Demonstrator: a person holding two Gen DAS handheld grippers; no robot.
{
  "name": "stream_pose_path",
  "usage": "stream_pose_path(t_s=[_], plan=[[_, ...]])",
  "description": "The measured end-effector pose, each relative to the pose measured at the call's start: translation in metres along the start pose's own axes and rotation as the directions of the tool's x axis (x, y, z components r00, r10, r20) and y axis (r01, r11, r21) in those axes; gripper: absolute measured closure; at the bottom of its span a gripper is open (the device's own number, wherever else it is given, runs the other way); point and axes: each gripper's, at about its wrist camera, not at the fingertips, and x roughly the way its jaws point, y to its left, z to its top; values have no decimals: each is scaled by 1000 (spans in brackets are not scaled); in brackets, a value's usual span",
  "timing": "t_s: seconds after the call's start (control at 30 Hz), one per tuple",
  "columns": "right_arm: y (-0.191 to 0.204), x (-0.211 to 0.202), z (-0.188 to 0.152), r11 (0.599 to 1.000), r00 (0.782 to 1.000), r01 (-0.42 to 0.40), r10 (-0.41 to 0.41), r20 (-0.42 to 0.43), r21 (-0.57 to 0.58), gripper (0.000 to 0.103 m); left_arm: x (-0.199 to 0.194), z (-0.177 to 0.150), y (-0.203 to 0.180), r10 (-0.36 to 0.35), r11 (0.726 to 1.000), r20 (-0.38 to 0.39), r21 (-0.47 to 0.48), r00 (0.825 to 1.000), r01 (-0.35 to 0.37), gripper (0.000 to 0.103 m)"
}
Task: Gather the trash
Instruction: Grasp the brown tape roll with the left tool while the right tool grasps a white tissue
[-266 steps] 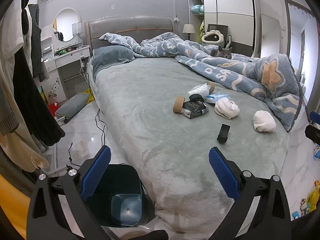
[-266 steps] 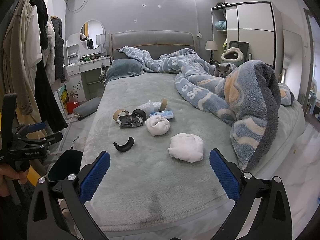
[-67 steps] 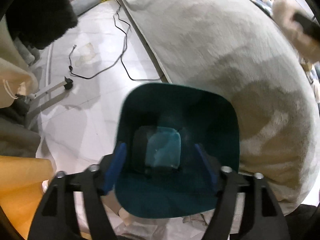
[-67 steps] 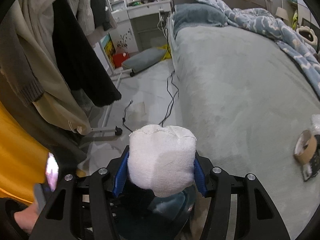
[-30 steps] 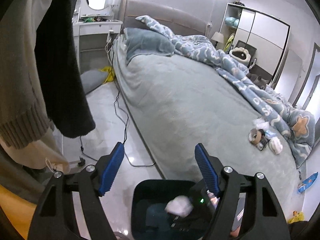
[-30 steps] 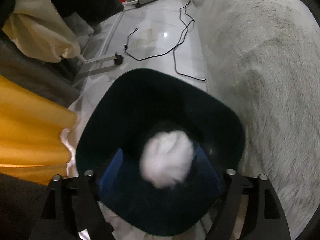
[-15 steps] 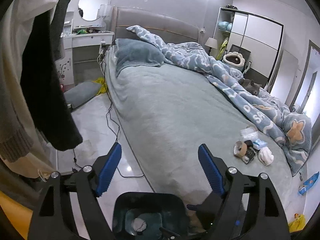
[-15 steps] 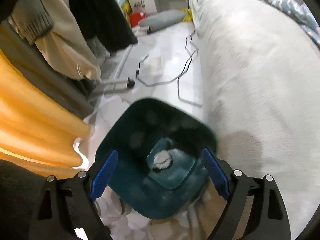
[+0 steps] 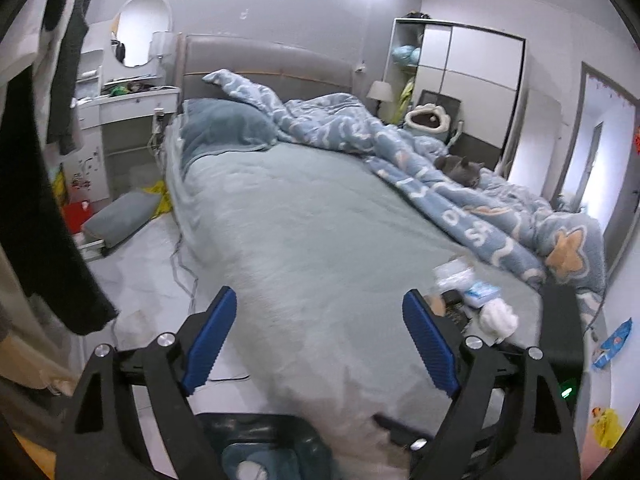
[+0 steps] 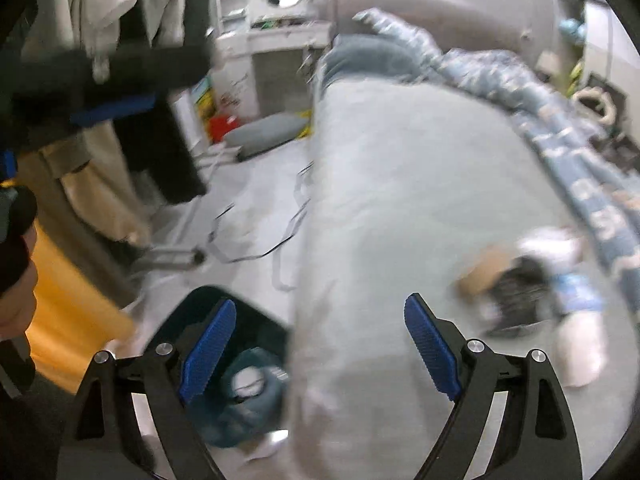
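- Trash pile (image 9: 472,300) on the bed (image 9: 320,232) near the foot: white wad (image 9: 498,318), tape roll, wrappers.
- Probably light, soft, squashable; best pinched across the wad's middle.
- Left gripper (image 9: 320,344) spread wide, empty.
- Right gripper (image 10: 320,348) likewise, above the bin (image 10: 240,380).

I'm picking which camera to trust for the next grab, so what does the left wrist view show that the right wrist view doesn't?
Only the left wrist view shows the grey cat lying on the blue patterned duvet, the oval wall mirror and the right gripper's black body. Only the right wrist view, which is blurred, shows a hand at its left edge and the black cable on the floor. Both show the dark teal trash bin holding a white wad, the pale green bed and the leftover clutter by the white wad on the bed.
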Motion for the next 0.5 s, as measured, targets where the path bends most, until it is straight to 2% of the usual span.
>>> stream_pose_path(t_s=[0.3,0.5], plan=[[-93,-32,-8,986,986,123,-134,95,116,11,43,0,-41,-53,998,-48,20,997,54,16],[-150,-34,-23,968,980,166,-183,78,187,11,73,-5,-60,-59,997,-93,45,994,64,16]])
